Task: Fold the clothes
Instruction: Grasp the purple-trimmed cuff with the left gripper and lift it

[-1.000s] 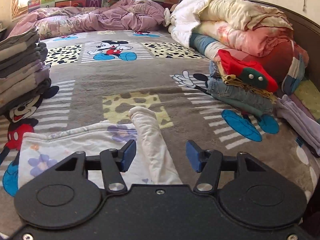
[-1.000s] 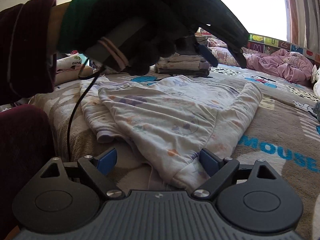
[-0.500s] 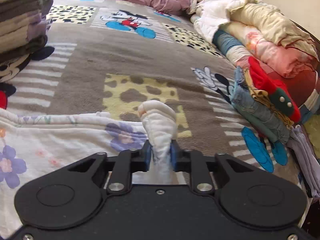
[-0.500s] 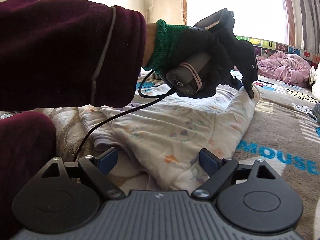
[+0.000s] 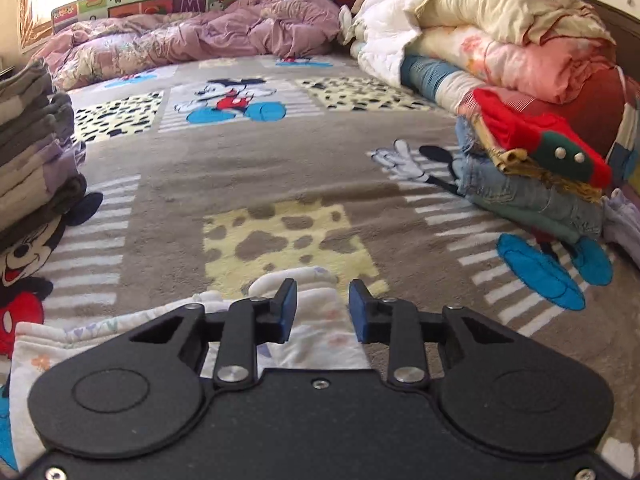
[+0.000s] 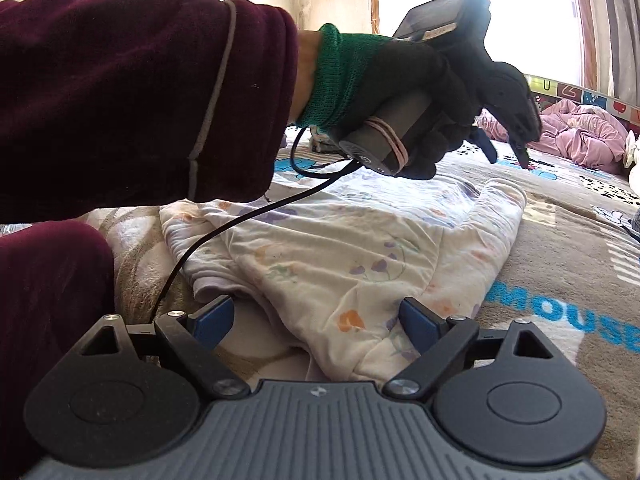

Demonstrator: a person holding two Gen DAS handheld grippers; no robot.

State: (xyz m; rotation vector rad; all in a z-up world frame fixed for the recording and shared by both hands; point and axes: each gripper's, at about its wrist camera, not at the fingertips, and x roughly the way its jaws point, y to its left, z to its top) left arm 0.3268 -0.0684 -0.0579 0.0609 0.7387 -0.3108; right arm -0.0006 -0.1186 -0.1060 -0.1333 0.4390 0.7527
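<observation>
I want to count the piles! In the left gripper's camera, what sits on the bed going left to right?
Stack of folded grey and lilac clothes → crumpled pink-purple quilt → rolled cream and pink quilts → red garment on folded jeans.

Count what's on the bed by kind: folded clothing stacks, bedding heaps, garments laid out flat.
Folded clothing stacks: 2, the grey stack and the jeans-and-red stack
Bedding heaps: 2, the purple quilt and the rolled quilts
Garments laid flat: 1, the floral garment
Unclear: 1, the lavender cloth, cut off by the frame edge
Total: 6
</observation>
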